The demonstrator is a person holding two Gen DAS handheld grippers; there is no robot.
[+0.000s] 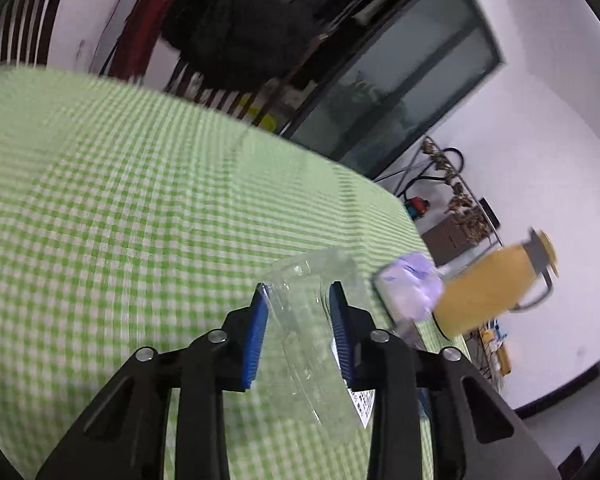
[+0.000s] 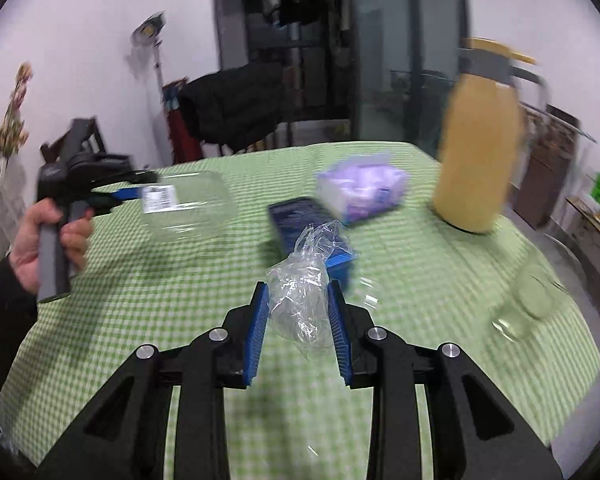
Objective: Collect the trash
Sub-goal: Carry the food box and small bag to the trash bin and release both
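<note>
Left tongs [image 1: 300, 296] clamp a clear box [image 1: 312, 320], right tongs [image 2: 298, 294] clamp crumpled wrap [image 2: 304, 292]; hold both gently, lifted clear of the worktop [image 2: 380, 280].

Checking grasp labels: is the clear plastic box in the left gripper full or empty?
Empty: the green checked cloth shows straight through the clear box.

clear plastic container [image 1: 312, 332]: labelled, held off table | crumpled clear wrap [image 2: 300, 300]: apparently held aloft
</note>
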